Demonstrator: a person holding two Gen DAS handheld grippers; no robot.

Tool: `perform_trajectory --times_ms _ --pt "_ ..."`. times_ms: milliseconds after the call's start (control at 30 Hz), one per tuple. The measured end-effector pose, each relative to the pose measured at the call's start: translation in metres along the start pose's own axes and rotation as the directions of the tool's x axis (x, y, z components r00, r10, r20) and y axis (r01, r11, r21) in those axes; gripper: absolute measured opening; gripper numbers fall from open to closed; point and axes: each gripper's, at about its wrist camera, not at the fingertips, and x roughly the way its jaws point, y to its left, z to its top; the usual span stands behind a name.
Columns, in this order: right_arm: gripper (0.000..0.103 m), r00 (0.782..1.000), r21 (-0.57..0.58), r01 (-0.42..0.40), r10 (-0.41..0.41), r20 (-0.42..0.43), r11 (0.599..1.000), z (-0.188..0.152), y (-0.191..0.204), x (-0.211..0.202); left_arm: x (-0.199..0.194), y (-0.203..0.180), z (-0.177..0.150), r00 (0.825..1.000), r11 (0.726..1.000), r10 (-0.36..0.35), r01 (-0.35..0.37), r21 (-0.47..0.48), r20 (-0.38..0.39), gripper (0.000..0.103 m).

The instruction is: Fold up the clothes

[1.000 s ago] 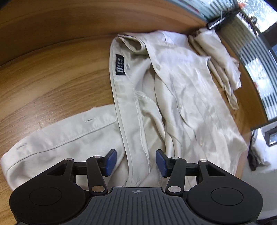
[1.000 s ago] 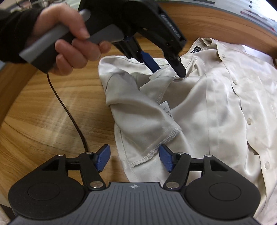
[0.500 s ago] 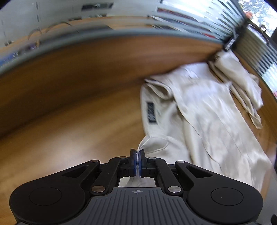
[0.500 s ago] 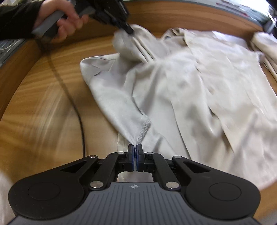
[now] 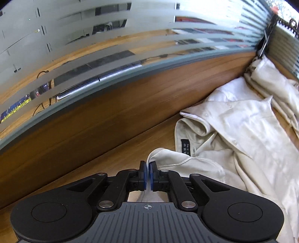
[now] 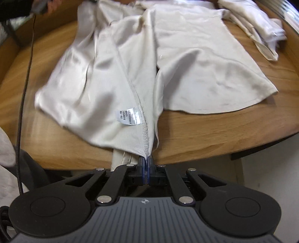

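A cream button-up shirt (image 5: 243, 134) lies spread on the wooden table (image 5: 93, 149), its black neck label (image 5: 186, 146) facing up. My left gripper (image 5: 148, 169) is shut on a fold of the shirt's cloth beside that label, lifted off the table. In the right wrist view the shirt (image 6: 196, 65) stretches away from me. My right gripper (image 6: 146, 164) pinches its hem corner at the stitched side seam, just past the table's near edge. Its jaws are starting to ease apart, with cloth still between the pads. A white care label (image 6: 129, 116) shows by the seam.
A folded pile of cream clothes (image 5: 271, 84) sits at the far right corner, also the pile (image 6: 261, 28) in the right wrist view. A striped frosted glass partition (image 5: 93, 46) borders the table. A black cable (image 6: 24, 89) runs down the left; a person's hand (image 6: 50, 5) is at top left.
Both grippers closed on the shirt's cloth and lifted it. The right one pulled the hem back past the table's edge, stretching the shirt; the left one rose and tilted up toward the partition.
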Motion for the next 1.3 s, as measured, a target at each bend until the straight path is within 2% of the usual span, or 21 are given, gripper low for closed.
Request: perform_trajectory --times_ms 33,67,100,133,267,300,400,500,633,867,933,1067,1233,1300 --pt "0.007 0.999 0.014 -0.010 0.010 0.033 1.000 0.003 0.000 -0.005 0.001 0.001 0.000 1.000 1.000 -0.004 0.004 0.001 -0.006 0.015" --pt "0.020 0.998 0.022 -0.016 0.015 0.063 1.000 0.006 0.001 -0.010 0.000 0.002 -0.001 1.000 1.000 -0.005 0.005 -0.002 -0.008 0.023" --pt "0.029 0.996 0.017 -0.015 0.014 0.090 1.000 0.010 0.003 -0.015 -0.001 0.003 -0.002 1.000 1.000 -0.006 0.006 -0.004 -0.010 0.040" --pt "0.029 0.993 0.001 -0.019 0.019 0.115 1.000 0.015 0.007 -0.018 -0.002 0.005 -0.003 1.000 1.000 -0.008 0.008 -0.006 -0.012 0.047" --pt "0.036 0.982 -0.080 -0.030 0.045 0.183 0.996 0.041 0.032 -0.019 -0.015 0.011 -0.012 1.000 1.000 -0.017 0.017 0.008 -0.012 0.047" --pt "0.040 0.979 -0.102 -0.045 0.064 0.194 0.994 0.045 0.039 -0.018 -0.019 0.013 -0.015 1.000 1.000 -0.020 0.020 0.008 -0.014 0.048" --pt "0.042 0.971 -0.161 -0.100 0.131 0.199 0.982 0.060 0.059 -0.006 -0.036 0.019 -0.027 0.999 0.999 -0.045 0.045 0.000 -0.014 0.053" --pt "0.042 0.967 -0.237 -0.146 0.189 0.171 0.960 0.073 0.083 0.015 -0.057 0.023 -0.042 1.000 1.000 -0.028 0.028 0.002 -0.013 0.053" --pt "0.042 0.965 -0.319 -0.172 0.225 0.137 0.932 0.083 0.115 0.040 -0.094 0.034 -0.063 0.999 0.999 0.036 -0.035 -0.029 0.012 0.053" --pt "0.042 0.944 -0.419 -0.280 0.327 0.044 0.864 0.092 0.151 0.069 -0.152 0.054 -0.108 0.987 0.974 0.161 -0.156 -0.162 0.016 0.054" --pt "0.046 0.931 -0.440 -0.325 0.365 0.006 0.837 0.094 0.161 0.074 -0.167 0.057 -0.123 0.983 0.961 0.185 -0.180 -0.209 0.005 0.054" --pt "0.059 0.914 -0.509 -0.381 0.398 -0.079 0.772 0.094 0.186 0.088 -0.193 0.058 -0.154 0.979 0.948 0.203 -0.196 -0.249 0.003 0.054" --pt "0.057 0.926 -0.584 -0.359 0.357 -0.124 0.728 0.095 0.208 0.103 -0.211 0.055 -0.185 0.973 0.932 0.232 -0.224 -0.283 -0.007 0.055" --pt "0.038 0.940 -0.617 -0.318 0.326 -0.105 0.720 0.094 0.211 0.105 -0.216 0.056 -0.194 0.970 0.925 0.244 -0.236 -0.298 -0.010 0.055"
